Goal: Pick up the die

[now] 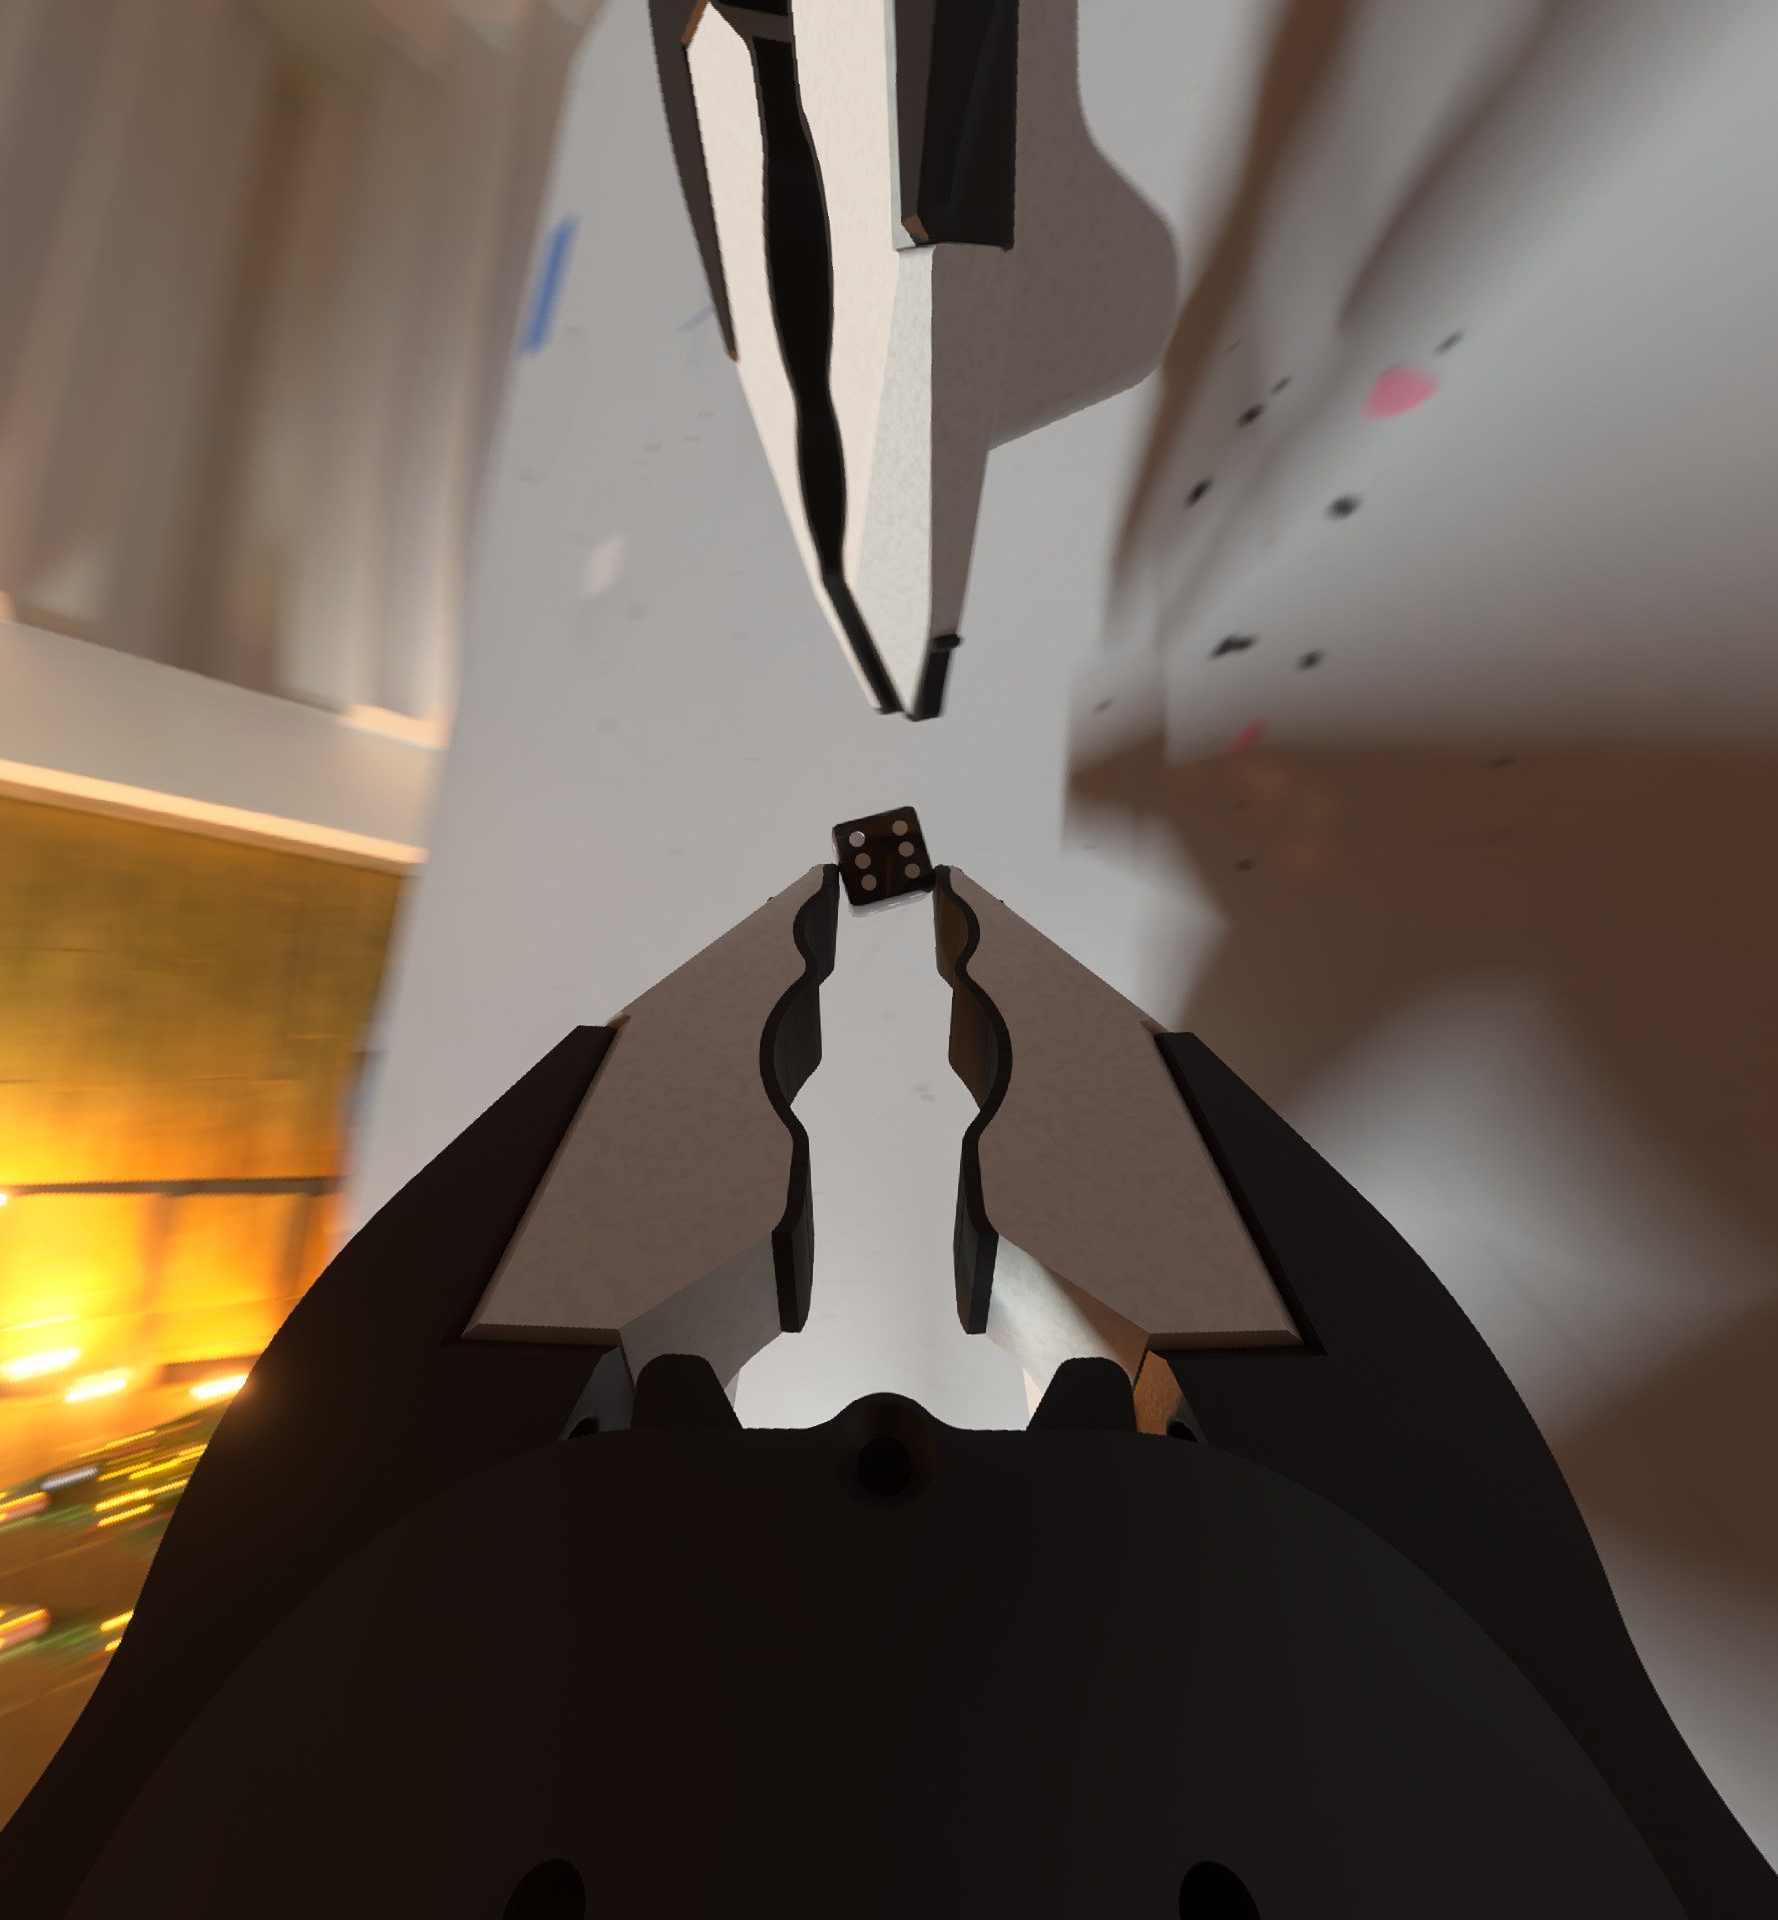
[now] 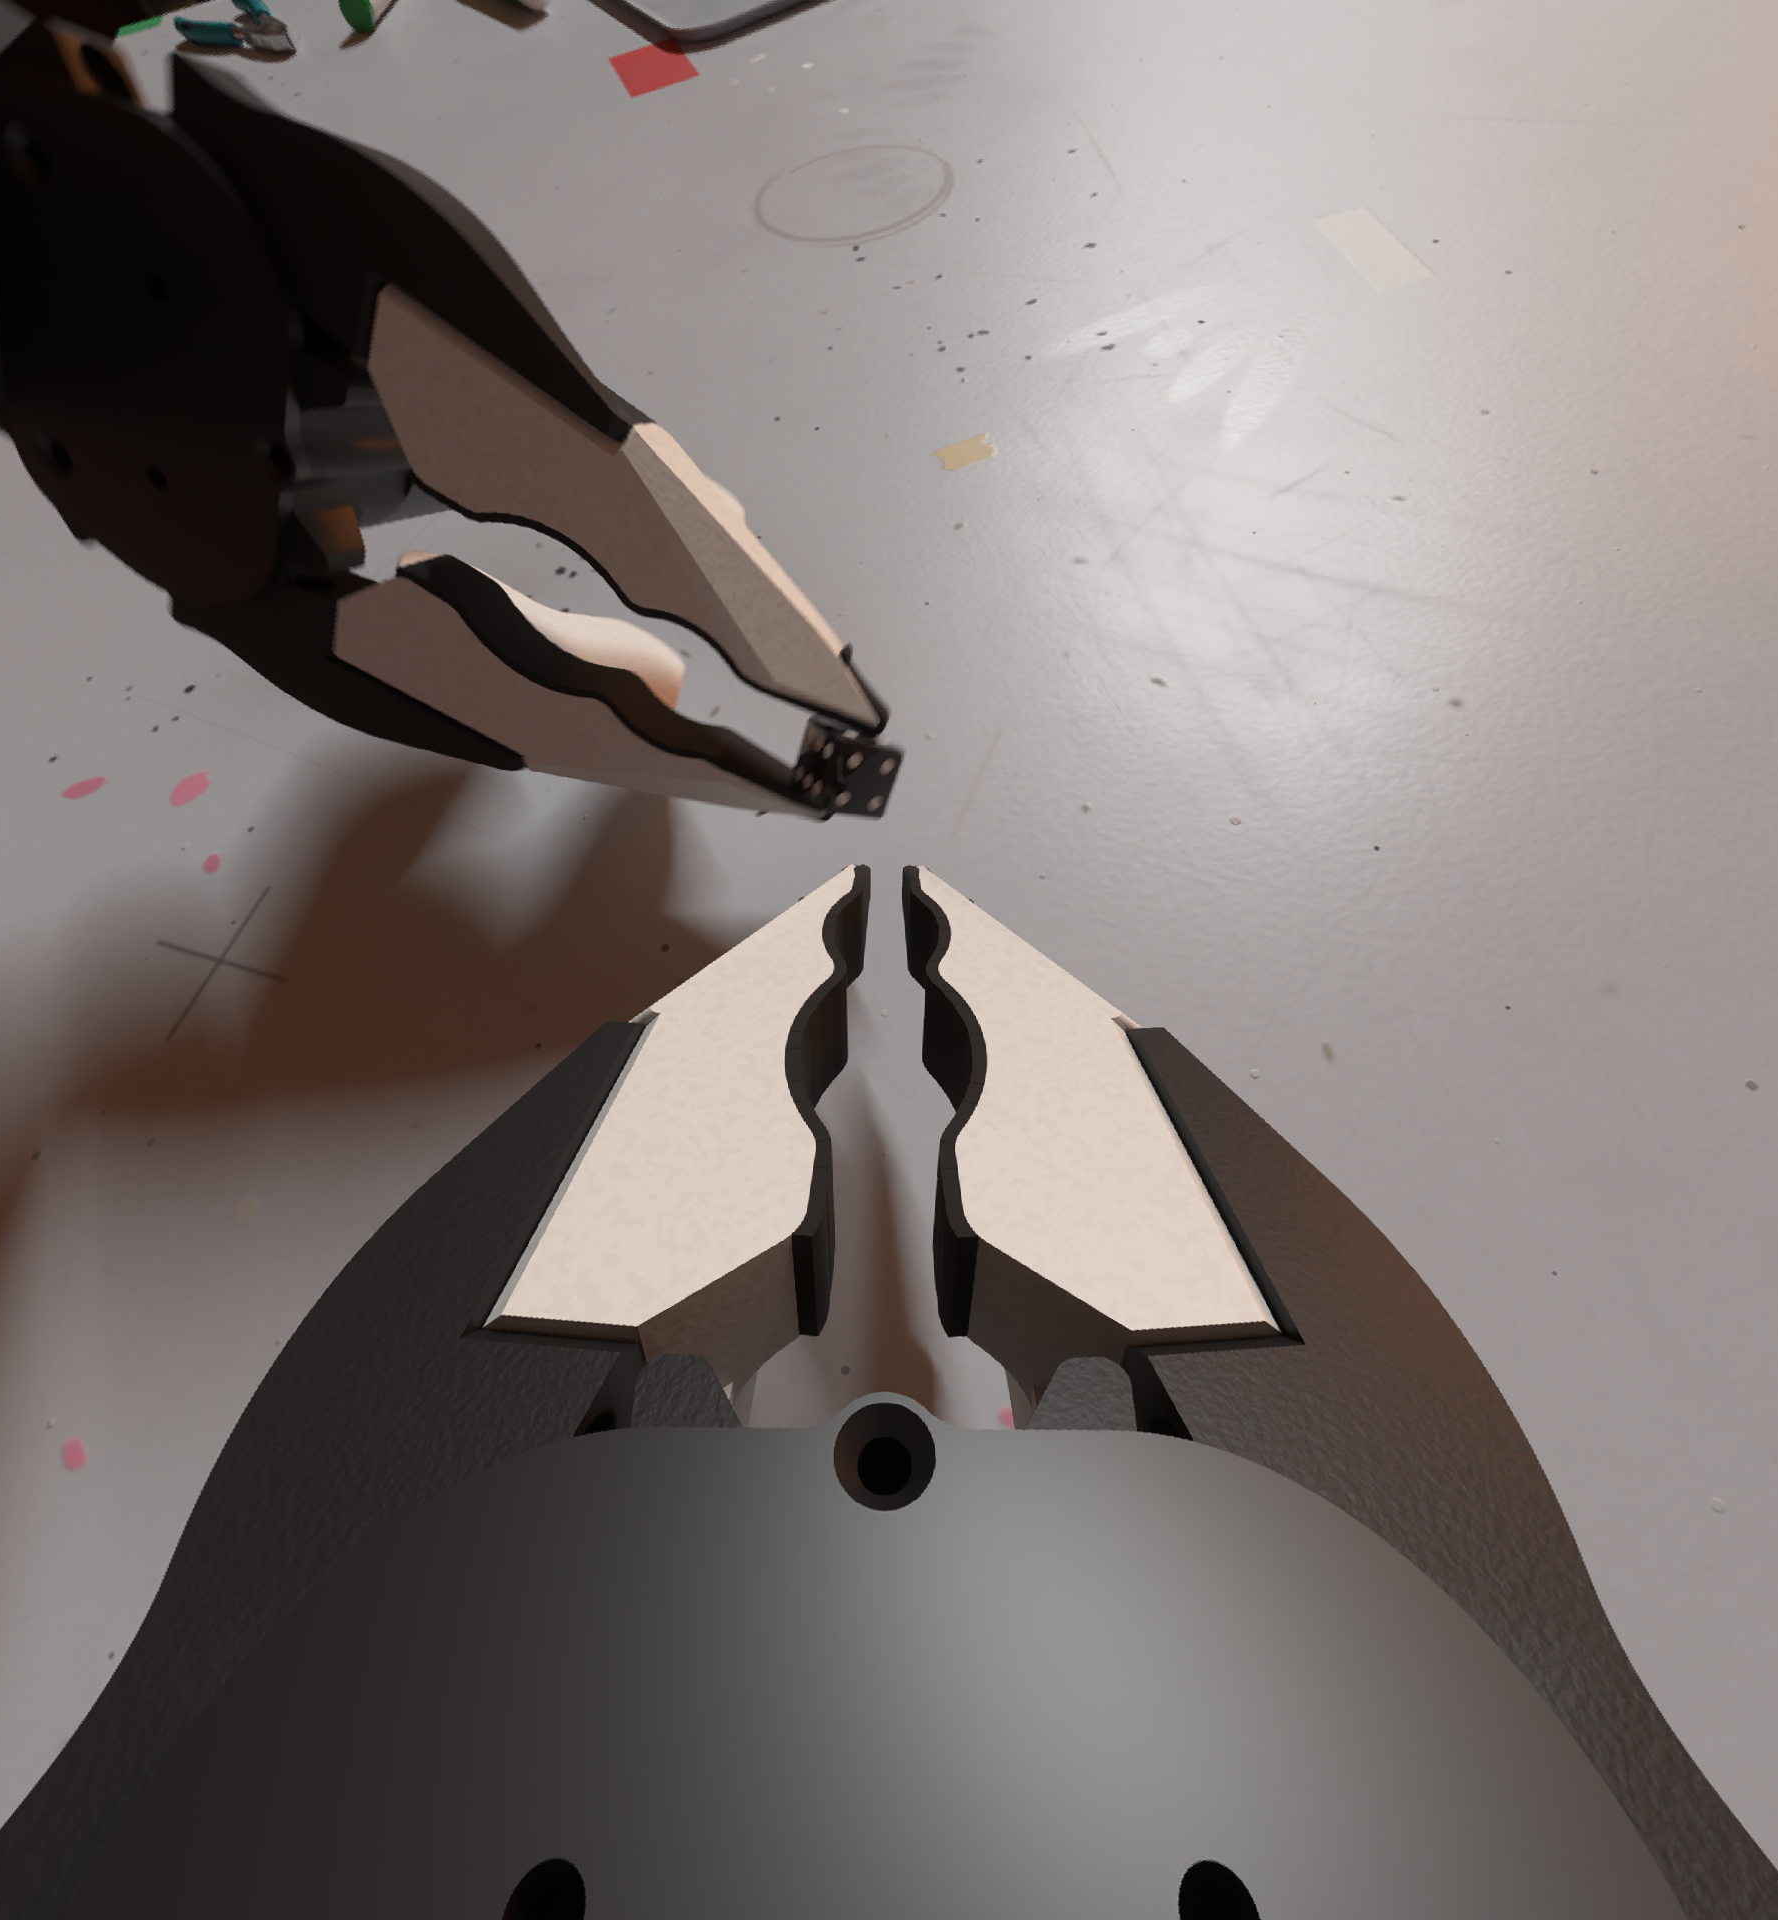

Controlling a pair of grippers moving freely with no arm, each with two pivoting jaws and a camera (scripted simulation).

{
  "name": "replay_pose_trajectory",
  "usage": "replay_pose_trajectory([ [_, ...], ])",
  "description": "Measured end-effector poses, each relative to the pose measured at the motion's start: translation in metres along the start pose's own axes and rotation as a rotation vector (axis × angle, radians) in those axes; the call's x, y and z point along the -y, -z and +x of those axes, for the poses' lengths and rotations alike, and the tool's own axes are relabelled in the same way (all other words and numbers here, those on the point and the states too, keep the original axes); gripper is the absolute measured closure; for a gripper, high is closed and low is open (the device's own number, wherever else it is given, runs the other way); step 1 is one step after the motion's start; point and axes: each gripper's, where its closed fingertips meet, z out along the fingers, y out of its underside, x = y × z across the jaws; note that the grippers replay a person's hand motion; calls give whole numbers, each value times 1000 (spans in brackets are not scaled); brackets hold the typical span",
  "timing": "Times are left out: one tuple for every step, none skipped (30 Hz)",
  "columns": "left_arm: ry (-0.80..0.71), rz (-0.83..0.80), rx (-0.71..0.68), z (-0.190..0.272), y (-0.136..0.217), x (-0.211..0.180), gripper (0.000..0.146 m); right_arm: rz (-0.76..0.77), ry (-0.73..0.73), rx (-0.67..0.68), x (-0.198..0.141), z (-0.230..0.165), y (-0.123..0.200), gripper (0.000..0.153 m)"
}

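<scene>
A small black die with white pips point(image 1: 880, 852) sits pinched between the fingertips of my left gripper point(image 1: 883, 881), which is shut on it. In the right wrist view the left gripper point(image 2: 835, 767) comes in from the upper left and holds the die point(image 2: 862, 781) just above the grey table point(image 2: 1280, 727), with its shadow cast down to the left. My right gripper point(image 2: 885, 878) is shut with only a thin slit between its tips and holds nothing, just short of the die. It also shows in the left wrist view point(image 1: 911, 712), pointing down at the die from above.
The table bears dark specks, pink spots point(image 2: 189, 788), a red tape patch point(image 2: 653, 71), a yellowish tape scrap point(image 2: 965, 452) and a faint ring mark point(image 2: 854, 192). Small tools point(image 2: 230, 31) lie at the far left edge. Blurred warm lights point(image 1: 85, 1299) lie beyond the table.
</scene>
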Motion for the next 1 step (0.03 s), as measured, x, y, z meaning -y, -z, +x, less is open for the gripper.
replay_pose_trajectory([
  [70,14,-78,7,3,1,128,2,5,2,0,-1,1,147],
])
